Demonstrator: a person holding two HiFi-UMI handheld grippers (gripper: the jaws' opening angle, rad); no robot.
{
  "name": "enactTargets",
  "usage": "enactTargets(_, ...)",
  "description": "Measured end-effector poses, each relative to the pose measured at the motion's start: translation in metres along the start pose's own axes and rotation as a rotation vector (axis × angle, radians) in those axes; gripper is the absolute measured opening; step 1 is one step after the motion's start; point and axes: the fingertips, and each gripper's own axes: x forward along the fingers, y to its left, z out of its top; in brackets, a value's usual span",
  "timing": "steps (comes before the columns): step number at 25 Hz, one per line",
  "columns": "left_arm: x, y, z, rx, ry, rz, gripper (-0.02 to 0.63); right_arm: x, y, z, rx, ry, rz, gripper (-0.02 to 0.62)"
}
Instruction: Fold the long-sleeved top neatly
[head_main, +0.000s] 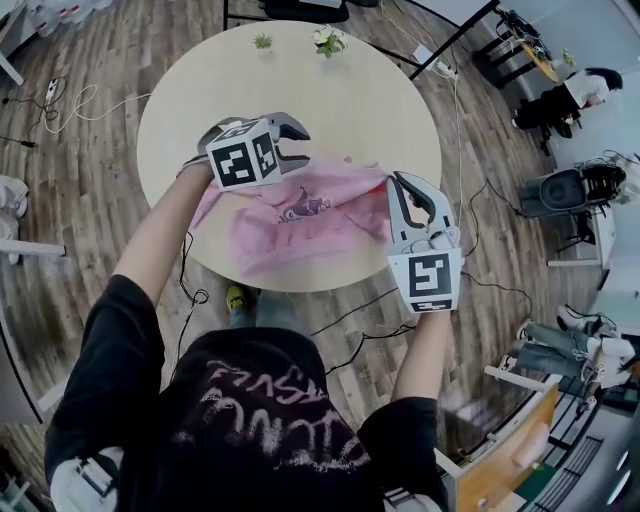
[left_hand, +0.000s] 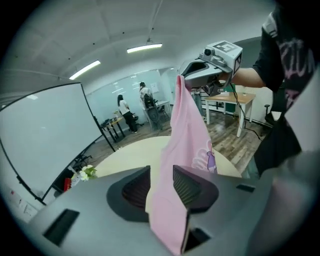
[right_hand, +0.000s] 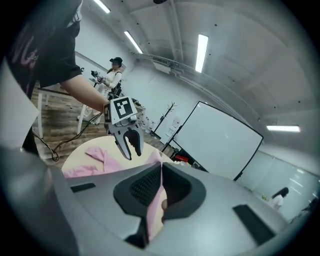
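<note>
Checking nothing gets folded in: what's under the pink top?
Only the pale round table shows around the pink top; what lies directly beneath the cloth is covered. Two small plants stand at the far rim, apart from it.

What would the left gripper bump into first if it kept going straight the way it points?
The pink top: it hangs between the left gripper's open jaws and stretches on ahead. Behind it probably comes the table.
</note>
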Motion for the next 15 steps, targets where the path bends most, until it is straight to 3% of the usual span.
enactTargets(8,0.103,-0.055,-0.024,0.119,0.124,-0.296,0.187,-0.030,0.061,-0.087,0.192,0.118,0.152,0.011)
enactTargets(15,0.186,-0.099,-0.010,0.231,0.205,-0.580,0.233,-0.041,0.047,-0.134,0.297,0.164,0.227,0.011)
